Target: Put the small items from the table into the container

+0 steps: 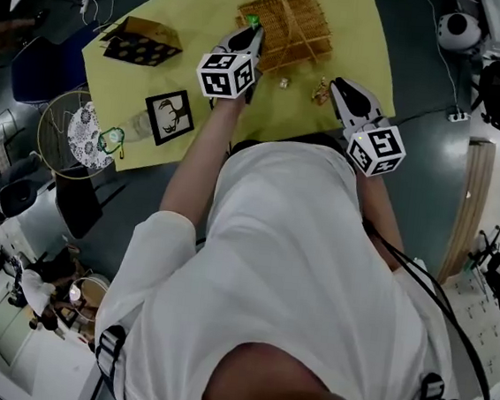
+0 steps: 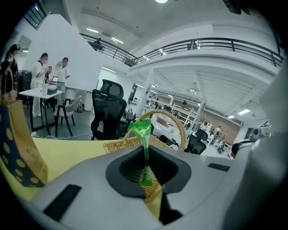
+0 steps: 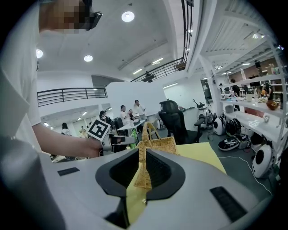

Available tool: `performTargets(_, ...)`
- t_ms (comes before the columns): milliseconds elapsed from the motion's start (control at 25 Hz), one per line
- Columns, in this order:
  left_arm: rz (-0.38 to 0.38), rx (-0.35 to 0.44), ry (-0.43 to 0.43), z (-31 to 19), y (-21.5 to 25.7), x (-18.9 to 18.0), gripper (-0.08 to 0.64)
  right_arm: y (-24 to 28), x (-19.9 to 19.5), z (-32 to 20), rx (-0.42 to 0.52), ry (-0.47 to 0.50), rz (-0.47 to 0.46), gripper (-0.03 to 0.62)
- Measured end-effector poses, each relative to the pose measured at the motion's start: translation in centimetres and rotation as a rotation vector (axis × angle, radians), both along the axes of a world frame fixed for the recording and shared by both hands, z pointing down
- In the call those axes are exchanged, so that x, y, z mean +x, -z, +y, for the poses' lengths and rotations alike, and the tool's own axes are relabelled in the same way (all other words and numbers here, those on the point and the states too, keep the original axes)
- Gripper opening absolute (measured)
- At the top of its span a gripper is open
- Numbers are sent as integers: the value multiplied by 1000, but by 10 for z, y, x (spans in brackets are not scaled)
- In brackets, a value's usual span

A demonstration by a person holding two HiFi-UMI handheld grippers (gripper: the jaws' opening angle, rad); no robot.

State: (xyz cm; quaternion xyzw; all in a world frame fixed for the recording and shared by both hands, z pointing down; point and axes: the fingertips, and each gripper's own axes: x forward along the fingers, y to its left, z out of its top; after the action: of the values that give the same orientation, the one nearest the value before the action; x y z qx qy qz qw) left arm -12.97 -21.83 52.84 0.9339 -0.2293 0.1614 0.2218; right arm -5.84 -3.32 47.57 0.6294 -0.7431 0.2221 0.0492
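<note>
My left gripper (image 1: 251, 30) hangs over the near left rim of the wicker basket (image 1: 288, 19), shut on a thin green packet (image 1: 250, 19). In the left gripper view the packet (image 2: 145, 148) stands upright, pinched between the jaws (image 2: 146, 179), with the basket (image 2: 130, 143) and its arched handle just behind. My right gripper (image 1: 337, 87) sits low at the table's near edge, right of the basket, jaws together with nothing in them (image 3: 140, 186). Two small items lie in front of the basket: a pale one (image 1: 284, 83) and a golden one (image 1: 320, 91).
On the yellow table (image 1: 365, 38) a dotted paper bag (image 1: 142, 43) lies at the left and a framed deer picture (image 1: 170, 115) nearer me. A round wire fan (image 1: 70, 136) stands off the table's left corner. Office chairs and people fill the room behind.
</note>
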Motion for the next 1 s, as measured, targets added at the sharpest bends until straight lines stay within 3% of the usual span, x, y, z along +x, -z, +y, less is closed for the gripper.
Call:
performTargets(120,-20,8,7,-3,-9,1,31,-1,3,0,-4,-7,-1,43)
performTargets(240,-34,13,16,-5,-18,0,103,-3,4,2,-8,-5,-3,44)
performTargets(360,-47,25,24,-5,-21,-2,103,-4,3,5,-13,-1,-6,43)
performTargets(640,-92,46,8,-3,-24,-9,226,-9,-3,9,-22,11,-13,43)
performTargets(840,-66,-18,25,-1,-26,-9,233,-10,-8,12,-24,26,-17,44)
performTargets(1000,-63,3,21,-2,-14,-7,233,-14,-8,15,-30,25,-21,43)
